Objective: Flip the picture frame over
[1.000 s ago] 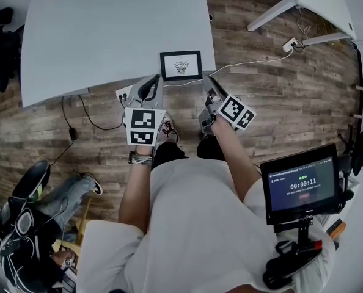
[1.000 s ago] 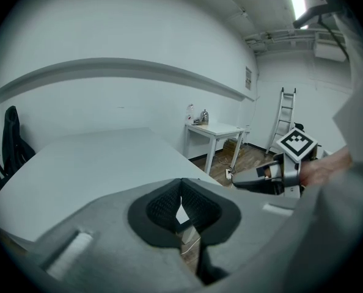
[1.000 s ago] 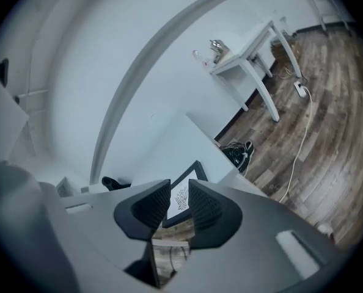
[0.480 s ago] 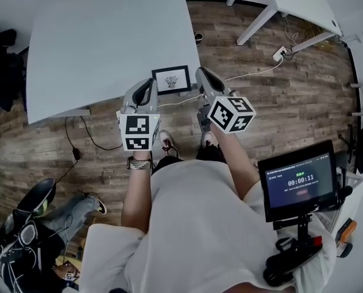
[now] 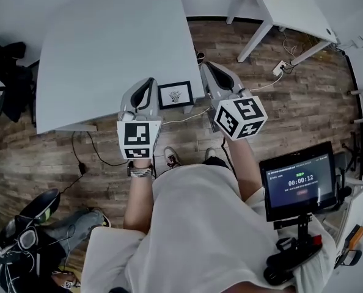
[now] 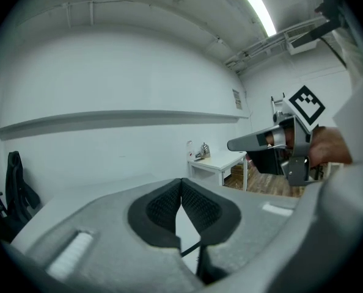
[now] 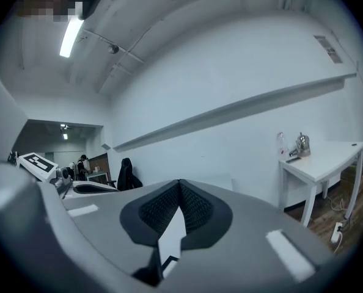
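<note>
A black picture frame (image 5: 175, 94) with a white mat and a small drawing lies face up at the near edge of the pale grey table (image 5: 108, 41). My left gripper (image 5: 146, 82) hovers just left of it, its pads (image 6: 169, 203) meeting at the tip and holding nothing. To the frame's right my right gripper (image 5: 206, 67) is held up, also shut and empty, its pads (image 7: 197, 209) closed together. Neither gripper touches the frame. In the left gripper view the right gripper (image 6: 255, 143) shows at the right.
A second white table (image 5: 285, 5) stands at the back right, with a power strip (image 5: 278, 67) and cables on the wood floor beside it. A dark chair (image 5: 4, 72) is at the left. A tablet on a stand (image 5: 299, 182) sits at my right.
Both grippers have risen from below the table's edge to either side of the frame. The right gripper has rolled, so its marker cube shows different faces.
</note>
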The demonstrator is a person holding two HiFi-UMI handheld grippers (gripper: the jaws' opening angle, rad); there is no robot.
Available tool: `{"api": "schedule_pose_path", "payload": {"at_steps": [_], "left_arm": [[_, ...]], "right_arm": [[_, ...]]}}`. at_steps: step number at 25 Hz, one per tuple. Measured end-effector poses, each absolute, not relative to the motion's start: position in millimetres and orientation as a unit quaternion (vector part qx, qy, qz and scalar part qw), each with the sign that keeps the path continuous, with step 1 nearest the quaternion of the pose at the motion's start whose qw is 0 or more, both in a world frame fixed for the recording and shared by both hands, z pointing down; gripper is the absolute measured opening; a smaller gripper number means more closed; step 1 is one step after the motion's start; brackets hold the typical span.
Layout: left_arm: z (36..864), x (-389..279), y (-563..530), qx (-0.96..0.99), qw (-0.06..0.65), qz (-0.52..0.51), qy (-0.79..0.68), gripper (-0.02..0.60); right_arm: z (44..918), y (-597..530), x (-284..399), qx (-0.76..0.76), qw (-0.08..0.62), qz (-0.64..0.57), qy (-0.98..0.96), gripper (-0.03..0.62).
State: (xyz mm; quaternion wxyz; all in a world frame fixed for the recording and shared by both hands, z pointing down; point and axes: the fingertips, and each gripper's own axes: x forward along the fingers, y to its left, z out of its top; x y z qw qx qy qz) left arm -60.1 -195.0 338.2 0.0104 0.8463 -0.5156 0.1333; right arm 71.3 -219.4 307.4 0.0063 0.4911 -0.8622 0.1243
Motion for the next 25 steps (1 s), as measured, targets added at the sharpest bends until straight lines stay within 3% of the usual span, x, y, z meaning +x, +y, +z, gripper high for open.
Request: {"api": "schedule_pose_path", "payload": {"at_steps": [11, 25], "left_arm": [[277, -52, -201, 0.852, -0.053, 0.095, -0.511, 0.005], [255, -54, -199, 0.848, -0.084, 0.082, -0.517, 0.005]], "right_arm": [[239, -218, 67, 0.475, -0.009, 0.030, -0.879, 0.003], [223, -215, 59, 0.461, 0.001, -0.008, -0.887, 0.002]]}}
